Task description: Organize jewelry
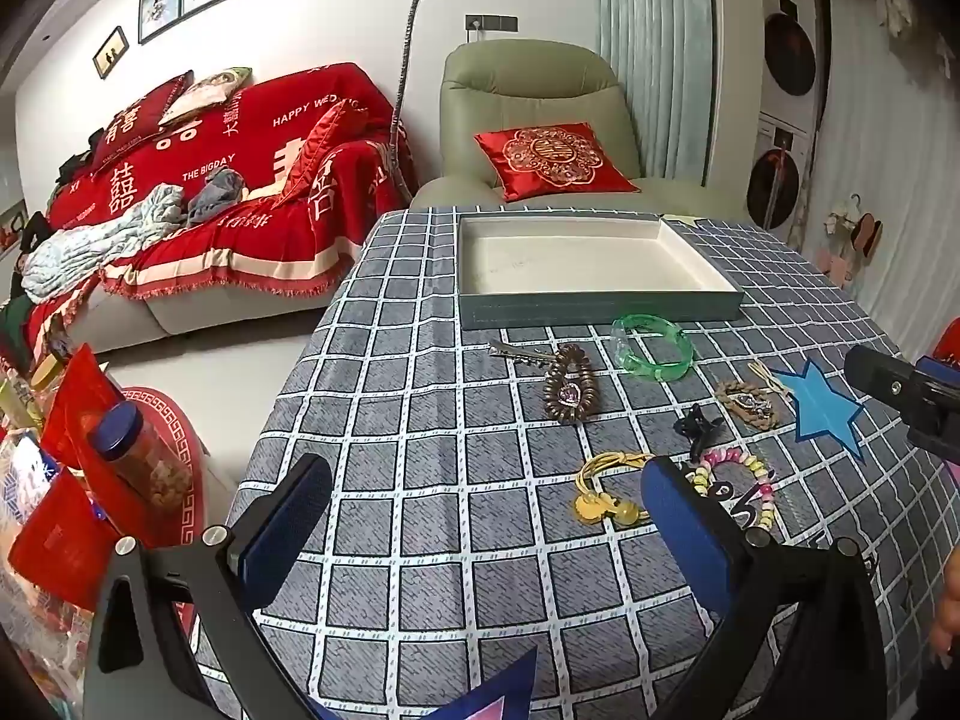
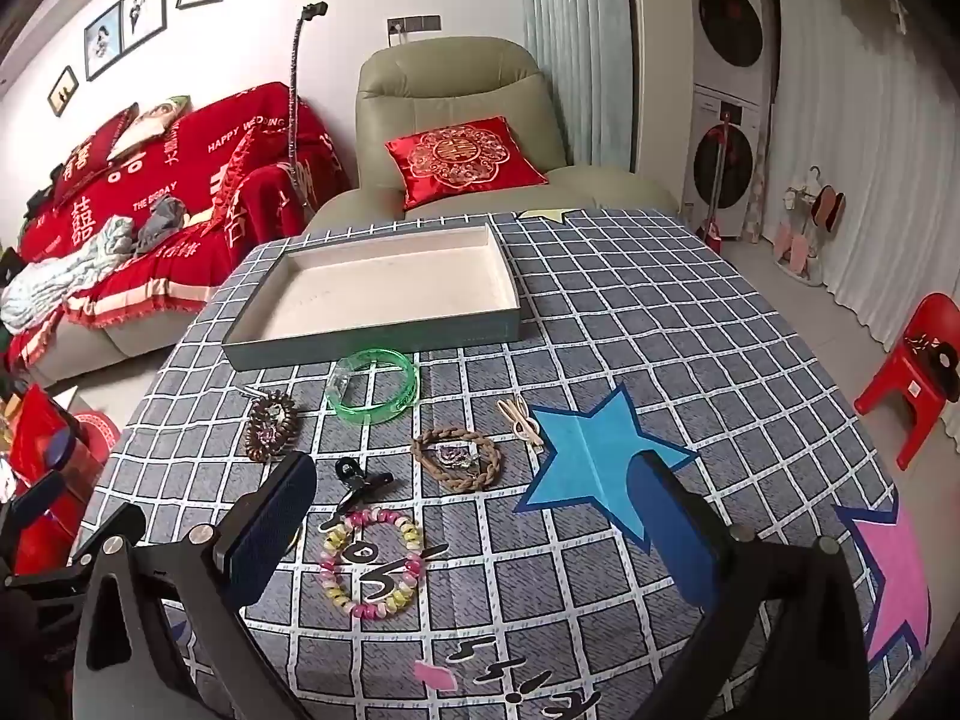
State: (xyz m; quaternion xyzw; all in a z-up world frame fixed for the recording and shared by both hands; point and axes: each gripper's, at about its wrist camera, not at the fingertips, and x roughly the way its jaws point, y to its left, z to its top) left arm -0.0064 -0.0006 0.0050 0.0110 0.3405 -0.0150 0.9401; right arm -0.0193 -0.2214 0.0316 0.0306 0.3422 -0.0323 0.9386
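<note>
Red sofa throw (image 1: 240, 180), left of frame: white lettering "HAPPY WED…", "THE BIGDAY", large 囍 characters. Red cushion (image 1: 555, 159) on armchair, upper centre: gold 囍 emblem.

We see a woven-looking checked tablecloth (image 2: 660, 324), a glossy see-through green plastic bangle (image 2: 372, 384), a matt tray (image 2: 372, 336) with a smooth pale inside, and a shiny metal hair clip (image 1: 519, 353).
</note>
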